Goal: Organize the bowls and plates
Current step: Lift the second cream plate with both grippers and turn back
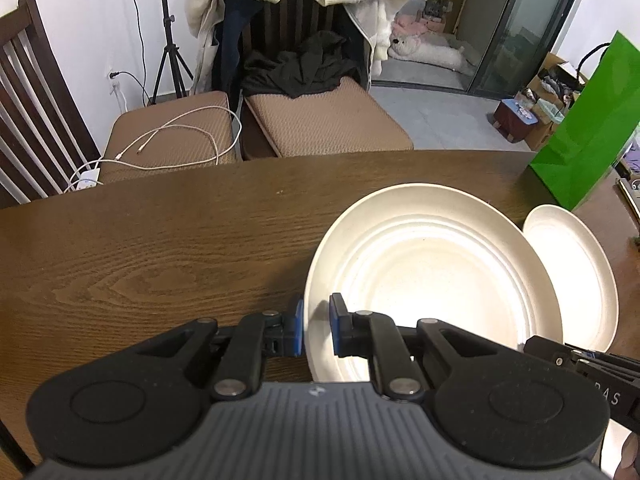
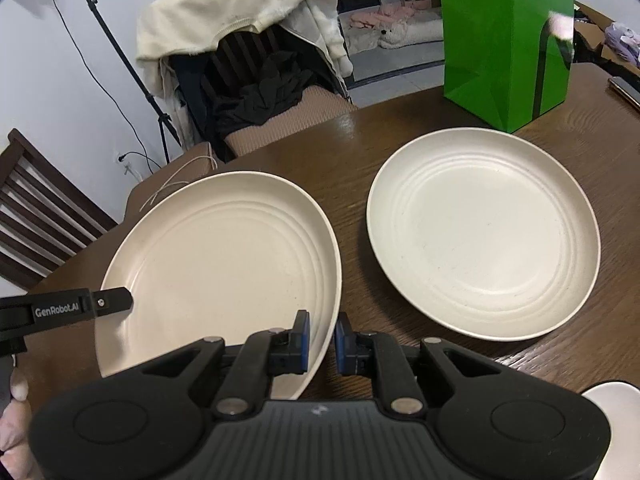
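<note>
two cream plates (image 2: 480,236) (image 2: 224,256), one green bag (image 2: 508,36)

Held plate (image 1: 432,264): near rim hidden behind gripper body in both views. Second plate (image 1: 576,276) partly covered by held one in left view. Green bag (image 2: 508,40) top cut off, print partly lost. Pale object (image 2: 616,420) btm right corner cut off, can't ID. Hand (image 2: 16,428) mostly off-frame.
</note>
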`<act>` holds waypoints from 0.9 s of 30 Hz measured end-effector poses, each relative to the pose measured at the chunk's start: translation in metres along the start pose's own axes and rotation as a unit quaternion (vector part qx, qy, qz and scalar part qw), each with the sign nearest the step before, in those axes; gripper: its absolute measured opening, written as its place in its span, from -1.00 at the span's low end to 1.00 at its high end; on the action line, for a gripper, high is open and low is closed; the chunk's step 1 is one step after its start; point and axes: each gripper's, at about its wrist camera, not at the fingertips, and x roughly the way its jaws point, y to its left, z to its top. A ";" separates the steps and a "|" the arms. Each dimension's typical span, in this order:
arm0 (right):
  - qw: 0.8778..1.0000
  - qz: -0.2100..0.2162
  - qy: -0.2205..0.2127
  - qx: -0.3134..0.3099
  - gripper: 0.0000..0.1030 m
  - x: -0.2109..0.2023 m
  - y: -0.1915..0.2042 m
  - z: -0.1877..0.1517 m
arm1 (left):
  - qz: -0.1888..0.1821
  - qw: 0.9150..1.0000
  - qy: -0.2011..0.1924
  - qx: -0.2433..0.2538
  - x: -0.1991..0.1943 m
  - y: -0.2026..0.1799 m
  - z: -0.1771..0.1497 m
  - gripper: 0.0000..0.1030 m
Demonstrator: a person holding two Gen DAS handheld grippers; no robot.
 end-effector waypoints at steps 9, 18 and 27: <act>1.000 0.000 -0.017 -0.001 -0.76 -0.025 0.000 0.003 | -0.001 1.000 -0.015 0.004 -0.025 -0.008 0.000 -0.74; 0.999 0.003 -0.034 -0.003 -0.76 -0.055 0.002 0.003 | -0.002 0.999 -0.034 0.009 -0.059 -0.013 -0.002 -0.74; 0.999 0.010 -0.046 -0.011 -0.76 -0.086 0.008 -0.004 | 0.002 0.999 -0.048 0.005 -0.090 -0.008 -0.008 -0.74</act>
